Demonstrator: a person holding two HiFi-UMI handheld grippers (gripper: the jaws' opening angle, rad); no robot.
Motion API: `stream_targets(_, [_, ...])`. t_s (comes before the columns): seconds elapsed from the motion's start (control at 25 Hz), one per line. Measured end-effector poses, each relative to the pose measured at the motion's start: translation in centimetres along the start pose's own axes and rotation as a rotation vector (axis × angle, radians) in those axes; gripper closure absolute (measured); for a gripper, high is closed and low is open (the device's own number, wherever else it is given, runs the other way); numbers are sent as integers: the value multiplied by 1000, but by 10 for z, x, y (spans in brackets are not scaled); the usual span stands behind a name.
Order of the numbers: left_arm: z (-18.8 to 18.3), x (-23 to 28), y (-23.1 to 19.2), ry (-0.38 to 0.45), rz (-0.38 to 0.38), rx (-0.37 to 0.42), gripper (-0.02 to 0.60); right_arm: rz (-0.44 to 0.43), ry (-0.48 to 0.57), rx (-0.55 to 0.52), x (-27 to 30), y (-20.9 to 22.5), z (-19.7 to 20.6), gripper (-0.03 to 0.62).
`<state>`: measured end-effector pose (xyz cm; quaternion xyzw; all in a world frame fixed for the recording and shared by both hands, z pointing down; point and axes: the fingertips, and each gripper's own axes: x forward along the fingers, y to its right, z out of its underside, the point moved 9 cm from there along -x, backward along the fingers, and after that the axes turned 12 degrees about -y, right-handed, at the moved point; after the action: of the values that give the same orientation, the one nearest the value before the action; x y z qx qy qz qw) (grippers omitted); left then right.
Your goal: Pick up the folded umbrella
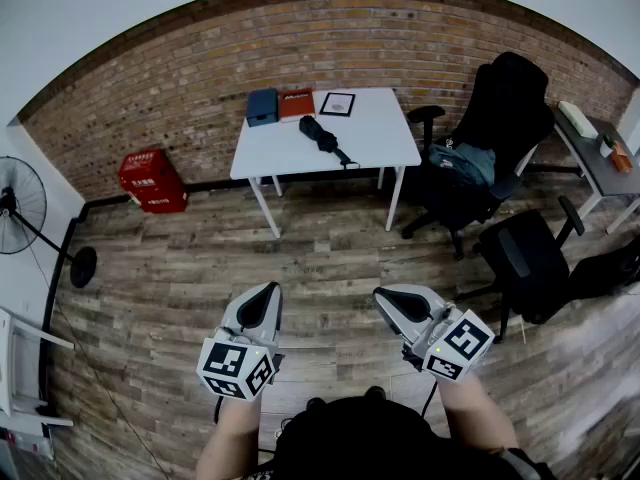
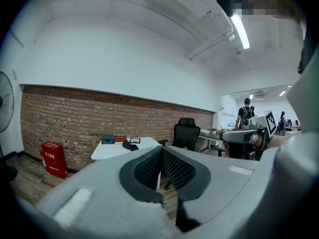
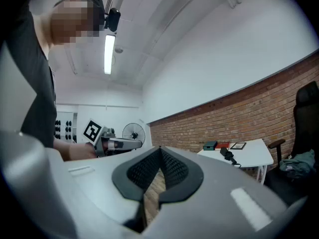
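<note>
The folded black umbrella (image 1: 322,136) lies on a white table (image 1: 380,133) against the brick wall, far ahead of both grippers. It also shows small in the left gripper view, umbrella (image 2: 130,146), and in the right gripper view, umbrella (image 3: 228,155). My left gripper (image 1: 268,290) and right gripper (image 1: 385,296) are held side by side over the wood floor, well short of the table. In the left gripper view the left gripper (image 2: 161,149) has its pads meeting, with nothing between them. The right gripper (image 3: 160,148) is likewise shut and empty.
On the table behind the umbrella sit a blue box (image 1: 262,107), a red book (image 1: 296,104) and a framed picture (image 1: 337,103). Black office chairs (image 1: 500,118) stand right of the table, with a red crate (image 1: 152,180) and a floor fan (image 1: 20,208) to the left.
</note>
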<state>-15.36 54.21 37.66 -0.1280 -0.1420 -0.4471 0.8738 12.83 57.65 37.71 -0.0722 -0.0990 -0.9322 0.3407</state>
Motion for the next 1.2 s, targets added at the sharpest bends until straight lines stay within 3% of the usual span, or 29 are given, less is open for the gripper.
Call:
stream_targets(0.2, [0,5,17,5,1,-8,578,7,4,36,-16,4,14,595])
stream_targets(0.36, [5,16,30,7,-4,-59,578,5,-12,80,-33,9,32,595])
stream_targets(0.68, [4,41,63,-7,-15,-54,578,-6,-27,65,-71,33,35,594])
stream_targets(0.8, [8,48,69,-23,-15,-58,578,-12,-33,110,-78,43,45,594])
stream_targets(1.0, [16,66,59,-54,-11,-81,578,-39,-70,184,-65,55,66,594])
stream_targets(1.2, [15,101,25,-56,0,-97,578,-43,-112,190,-34,82,69,594])
